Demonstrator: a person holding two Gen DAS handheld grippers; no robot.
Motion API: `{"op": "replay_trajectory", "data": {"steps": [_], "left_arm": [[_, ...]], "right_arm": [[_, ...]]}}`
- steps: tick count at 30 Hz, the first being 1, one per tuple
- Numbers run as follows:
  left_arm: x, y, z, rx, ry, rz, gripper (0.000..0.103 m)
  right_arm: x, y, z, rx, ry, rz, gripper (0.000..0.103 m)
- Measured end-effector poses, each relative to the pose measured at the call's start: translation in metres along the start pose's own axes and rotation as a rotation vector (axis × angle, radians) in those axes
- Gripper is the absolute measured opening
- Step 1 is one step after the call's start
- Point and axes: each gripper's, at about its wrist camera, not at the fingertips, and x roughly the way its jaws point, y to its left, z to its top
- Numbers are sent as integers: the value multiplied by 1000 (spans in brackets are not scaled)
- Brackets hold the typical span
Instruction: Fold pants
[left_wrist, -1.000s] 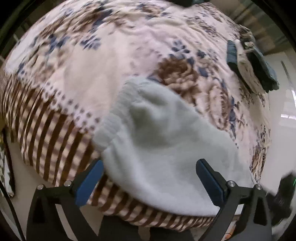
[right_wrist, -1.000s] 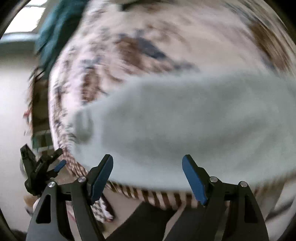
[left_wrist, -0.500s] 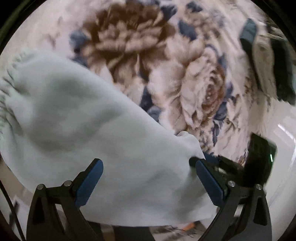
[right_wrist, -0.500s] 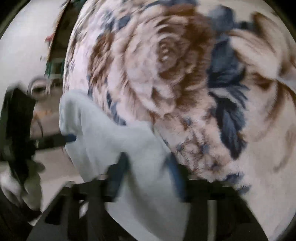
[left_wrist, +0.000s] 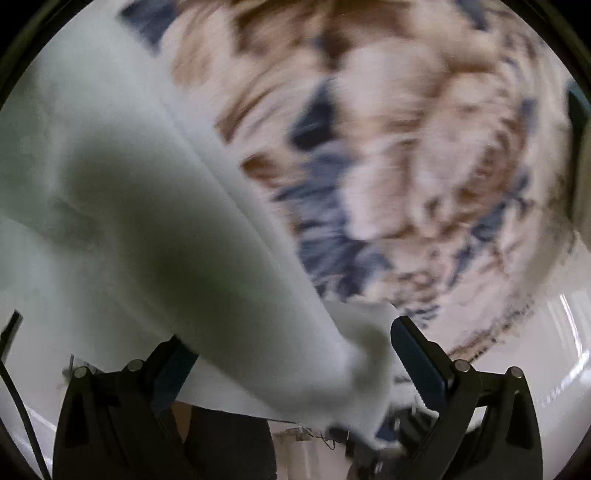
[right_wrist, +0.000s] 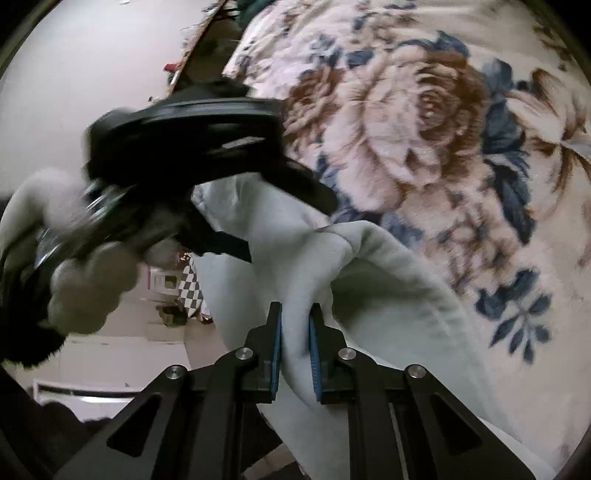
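**Pinching the pants at the bed's edge**

Gripping a bunched fold of the pale grey pants, the right gripper had just been closing its jaws, and its blue pads pressed the cloth from both sides with only the fabric's thickness between them. The fold rose out of the pads and arched over into a soft ridge just above them, then ran down and away along the near edge of the flowered blanket.

The left gripper stood wide apart, its jaws not pressing on anything. The pants draped between its two fingers, a corner of the cloth lying just beside the right-hand one; the left-hand finger was partly hidden behind the cloth. In the right wrist view this same gripper showed as a dark blurred shape held by a white-gloved hand, reaching onto the pants just beyond the pinched fold.

The pants lay on the blanket at its near edge, part hanging past it toward the pale floor. They looked thick, soft and fleecy, plain in colour, with a seam line running along one leg in the left wrist view. That view was heavily smeared, so the blanket's brown and blue flowers were only streaks there.
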Motion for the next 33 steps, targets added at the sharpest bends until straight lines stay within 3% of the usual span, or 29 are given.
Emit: {"op": "replay_trajectory", "data": {"steps": [2, 4, 6, 9, 10, 11, 13, 15, 19, 22, 23, 24, 25, 27, 29, 31, 33], "left_arm": [[9, 11, 4, -28, -16, 6, 100], [13, 18, 5, -35, -52, 14, 67], [12, 25, 2, -19, -100, 21, 48], [7, 36, -6, 9, -137, -10, 36], [6, 41, -8, 15, -142, -19, 34], [5, 46, -10, 12, -149, -27, 33], [6, 55, -13, 3, -148, -60, 33], [8, 59, -15, -3, -150, -87, 33], [4, 65, -18, -14, -139, -163, 37], [-13, 77, -33, -61, -154, -270, 41], [-24, 83, -39, -73, -184, -264, 41], [-32, 88, -42, -69, -211, -283, 46], [-36, 90, -46, -62, -238, -291, 57], [-45, 99, -43, -32, -319, -237, 62], [-53, 121, -28, -26, -388, -168, 62], [-58, 146, -9, -51, -403, -133, 62], [-52, 166, 6, -89, -364, -170, 62]], "right_arm": [[8, 3, -7, -13, 21, 13, 15], [18, 0, -10, -2, 43, 28, 15], [20, -17, -9, 91, 34, 85, 15], [22, -56, 1, 303, 9, 242, 27], [23, -66, 4, 349, 6, 303, 40], [25, -75, 7, 388, -3, 345, 55], [33, -92, 17, 450, -8, 378, 74], [48, -98, 28, 492, 41, 445, 74], [102, -100, 47, 566, 235, 566, 74], [137, -102, 51, 604, 324, 516, 74], [145, -101, 53, 614, 331, 532, 76], [149, -102, 56, 622, 330, 526, 76], [152, -101, 58, 630, 326, 507, 76], [146, -101, 61, 620, 285, 474, 64], [123, -104, 62, 619, 224, 429, 33], [84, -120, 73, 660, 53, 431, 26], [49, -138, 74, 714, -65, 446, 25]]}}
